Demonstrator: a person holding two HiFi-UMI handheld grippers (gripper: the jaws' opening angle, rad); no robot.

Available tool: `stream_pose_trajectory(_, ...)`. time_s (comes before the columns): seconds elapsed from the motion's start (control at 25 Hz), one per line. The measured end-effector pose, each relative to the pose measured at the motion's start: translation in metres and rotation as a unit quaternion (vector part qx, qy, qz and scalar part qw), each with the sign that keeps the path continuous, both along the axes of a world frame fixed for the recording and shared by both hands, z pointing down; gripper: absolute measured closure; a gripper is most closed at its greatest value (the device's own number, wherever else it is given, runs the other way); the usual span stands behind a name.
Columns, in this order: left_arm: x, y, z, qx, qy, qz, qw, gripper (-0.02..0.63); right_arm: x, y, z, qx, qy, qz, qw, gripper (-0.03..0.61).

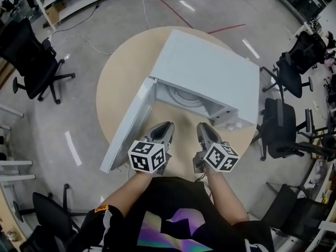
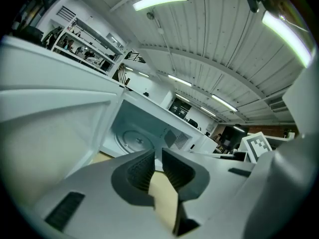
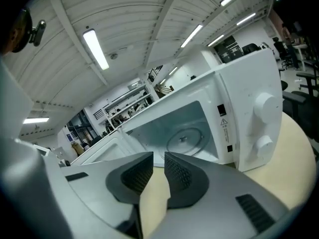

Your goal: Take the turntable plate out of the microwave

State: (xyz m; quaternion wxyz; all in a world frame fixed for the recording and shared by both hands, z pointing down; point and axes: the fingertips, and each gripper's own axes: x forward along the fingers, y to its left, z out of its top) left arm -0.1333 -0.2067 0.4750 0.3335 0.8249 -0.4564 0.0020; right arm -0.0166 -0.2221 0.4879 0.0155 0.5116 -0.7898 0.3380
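The left gripper [image 2: 158, 156] has its jaws a little apart, with nothing between them. The right gripper [image 3: 159, 158] is just the same. Both are held over the round table [image 1: 113, 83], just in front of the microwave [image 1: 210, 67]. From above, its top hides most of the inside. The gripper views see right in — the turntable plate [image 3: 185, 139] lies flat on the floor in there. Only the right gripper view shows the two knobs [image 3: 264, 106]. The door [image 1: 128, 122] stands wide open at the left, so the way in is free. Chairs [image 1: 31, 62] stand well apart from the table.
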Motion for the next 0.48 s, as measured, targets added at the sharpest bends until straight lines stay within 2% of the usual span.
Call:
stream_pose_trajectory(0.24,0.011,-0.051,0.030,-0.050,0.022,-0.015,0.9984,0.503,0.006,-0.045,0.032,-0.035,-0.032,0.021,0.999,0.508)
stream_pose_trajectory(0.48,0.025,-0.097,0.069,-0.107,0.066,-0.042,0.9912,0.488,0.023,-0.079,0.077,-0.082,-0.056,0.078,0.992,0.508)
